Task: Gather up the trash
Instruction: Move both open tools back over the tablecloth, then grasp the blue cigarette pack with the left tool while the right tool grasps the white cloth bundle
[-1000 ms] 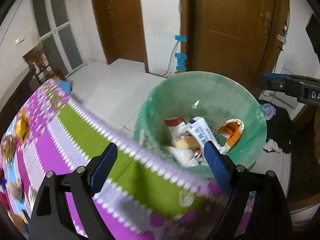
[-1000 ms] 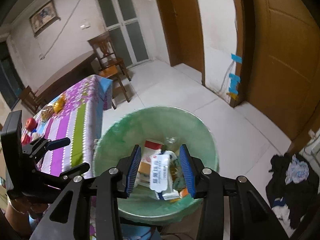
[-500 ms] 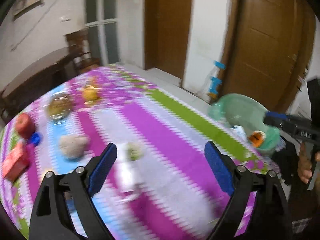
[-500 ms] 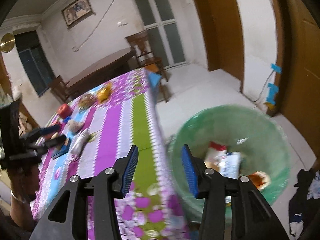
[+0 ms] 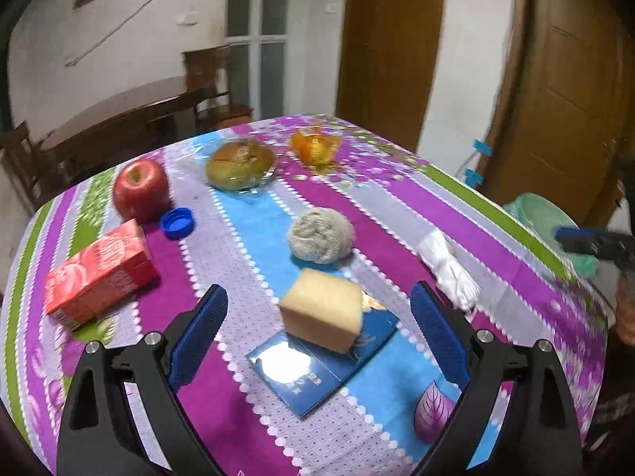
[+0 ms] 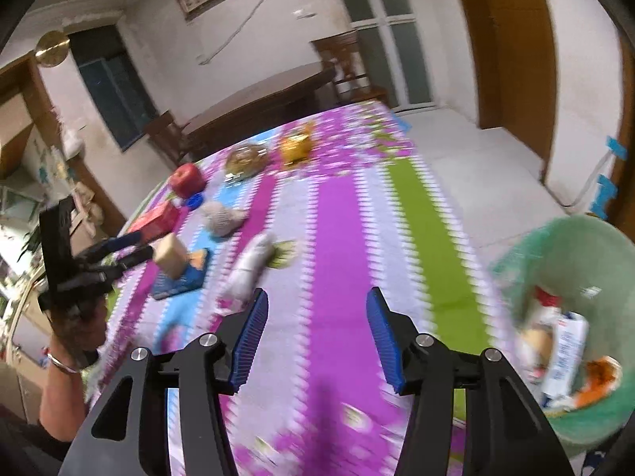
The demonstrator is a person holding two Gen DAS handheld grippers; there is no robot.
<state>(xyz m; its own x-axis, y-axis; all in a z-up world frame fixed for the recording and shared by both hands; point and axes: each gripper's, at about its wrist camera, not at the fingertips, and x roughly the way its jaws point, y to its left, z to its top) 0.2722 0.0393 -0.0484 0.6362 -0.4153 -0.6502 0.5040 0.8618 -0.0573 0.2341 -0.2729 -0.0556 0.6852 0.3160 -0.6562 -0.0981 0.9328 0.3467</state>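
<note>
My left gripper [image 5: 319,315] is open and empty above the striped tablecloth [image 5: 246,404], with a tan block [image 5: 321,317] on a blue booklet [image 5: 317,365] between its fingers. A crumpled white wrapper [image 5: 448,267] lies to the right, a grey fuzzy ball [image 5: 320,235] just beyond. My right gripper [image 6: 315,323] is open and empty over the cloth's purple stripe [image 6: 337,238]. The white wrapper [image 6: 250,265] lies left of it. The green-lined trash bin [image 6: 571,234] holding wrappers stands at the right, off the table.
On the table are a red carton [image 5: 97,273], a red apple [image 5: 139,190], a blue bottle cap [image 5: 177,222], a wrapped bun [image 5: 240,163] and an orange packet [image 5: 315,146]. Wooden chairs [image 5: 214,83], another table and doors stand behind.
Both grippers swung away from the bin and back over the table. The white packet that sat between the right fingers now lies in the bin, and the right gripper has opened wider.
</note>
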